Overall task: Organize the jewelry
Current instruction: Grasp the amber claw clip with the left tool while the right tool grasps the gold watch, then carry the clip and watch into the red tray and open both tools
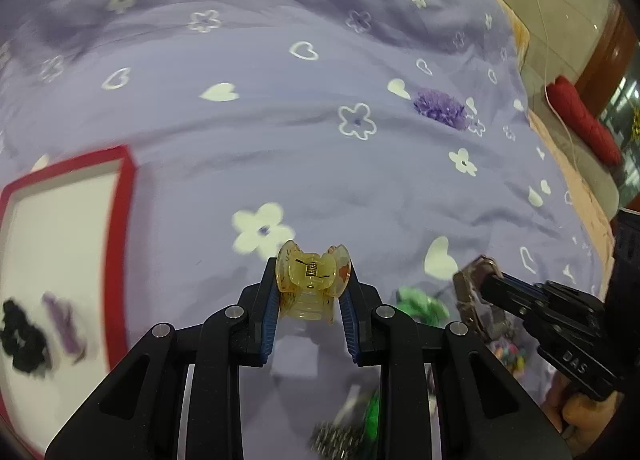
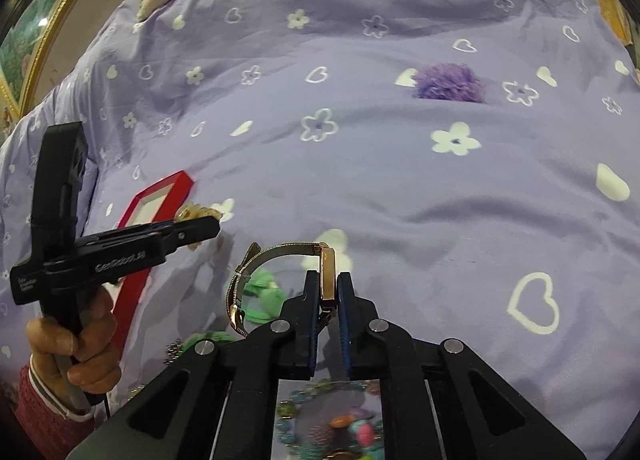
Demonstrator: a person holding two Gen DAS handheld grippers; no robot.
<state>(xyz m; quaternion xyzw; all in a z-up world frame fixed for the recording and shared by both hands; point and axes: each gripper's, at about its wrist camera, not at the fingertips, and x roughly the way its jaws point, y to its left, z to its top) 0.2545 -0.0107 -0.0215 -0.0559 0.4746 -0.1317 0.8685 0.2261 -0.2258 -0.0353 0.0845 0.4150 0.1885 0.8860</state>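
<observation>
Left gripper is clamped on a yellow hair claw. Right gripper pinches a gold watch, both above the purple bedsheet.

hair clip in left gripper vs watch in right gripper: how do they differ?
The hair clip is translucent yellow plastic with a visible spring; the watch is metal with a mesh band. The clip sits wholly between the left gripper fingers, while the watch is pinched at its case by the right gripper, its band looping out to the left. Both are held clear of the purple bedspread.
</observation>
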